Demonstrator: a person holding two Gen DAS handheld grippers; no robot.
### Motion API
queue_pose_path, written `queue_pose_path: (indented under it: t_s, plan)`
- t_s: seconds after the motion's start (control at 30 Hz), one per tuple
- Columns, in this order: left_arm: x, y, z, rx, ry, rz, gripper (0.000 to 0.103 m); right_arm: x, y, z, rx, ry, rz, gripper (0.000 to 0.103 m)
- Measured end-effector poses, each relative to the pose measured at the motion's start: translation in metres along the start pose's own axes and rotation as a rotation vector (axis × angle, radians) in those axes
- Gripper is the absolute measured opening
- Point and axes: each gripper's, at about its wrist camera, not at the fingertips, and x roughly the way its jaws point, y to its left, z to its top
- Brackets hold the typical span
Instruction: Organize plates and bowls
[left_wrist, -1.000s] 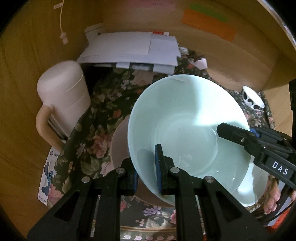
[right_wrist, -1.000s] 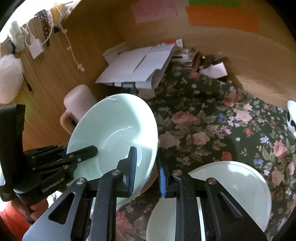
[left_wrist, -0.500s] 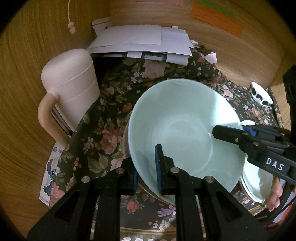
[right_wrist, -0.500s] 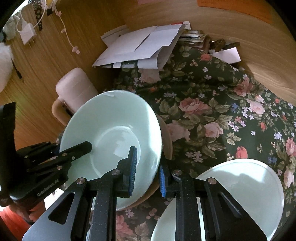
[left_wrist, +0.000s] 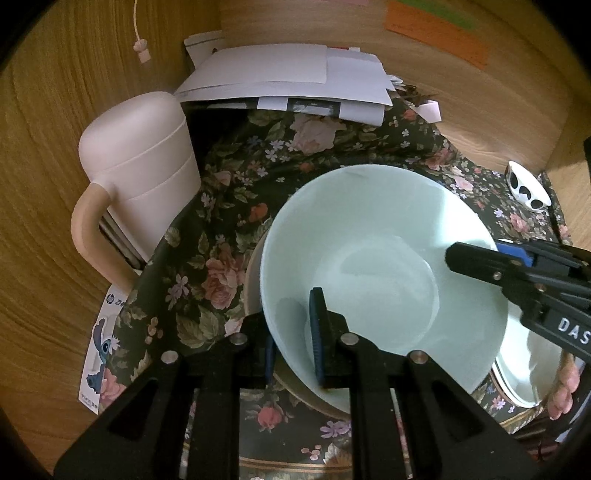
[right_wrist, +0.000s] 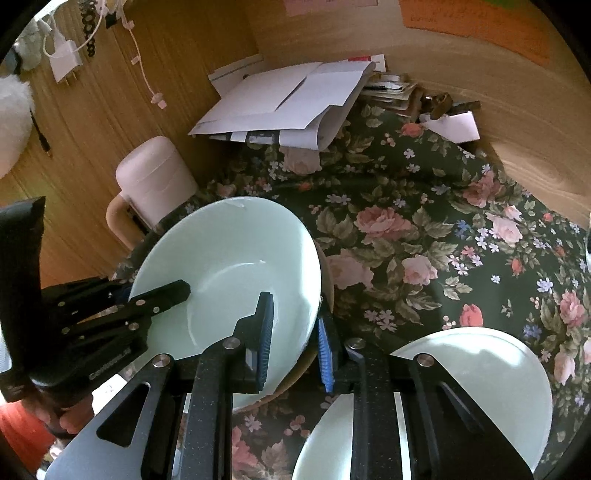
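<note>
A pale green bowl rests on a beige dish on the flowered cloth. My left gripper is shut on the bowl's near rim, one finger inside and one outside. My right gripper straddles the opposite rim of the bowl with its jaws apart from the wall, so it looks open. The beige dish's edge shows under the bowl. A pale green plate lies to the right, below my right gripper.
A pink lidded mug stands at the left by the wooden wall. A stack of white papers lies at the back. A small black-and-white cup sits far right. Flowered cloth covers the table.
The bowl has come down from a tilted hold onto the beige dish and now sits flatter. My right gripper's jaws have widened off the rim.
</note>
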Motion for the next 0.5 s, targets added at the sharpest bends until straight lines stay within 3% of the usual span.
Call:
queue_pose_path:
  t_s: [0.17,0.43,0.5]
  plan:
    - [0.003,-0.003,0.003,0.014,0.005,0.019,0.016,-0.004,-0.004,-0.002,0.003,-0.007,-0.007,0.022]
    - [0.005,-0.013,0.010,0.062,0.002,0.014,0.033,-0.012,-0.012,-0.004,0.007,-0.015,-0.001,0.022]
    - [0.004,-0.016,0.012,0.068,0.006,0.009,0.045,-0.015,-0.014,-0.004,0.010,-0.023,0.003,0.023]
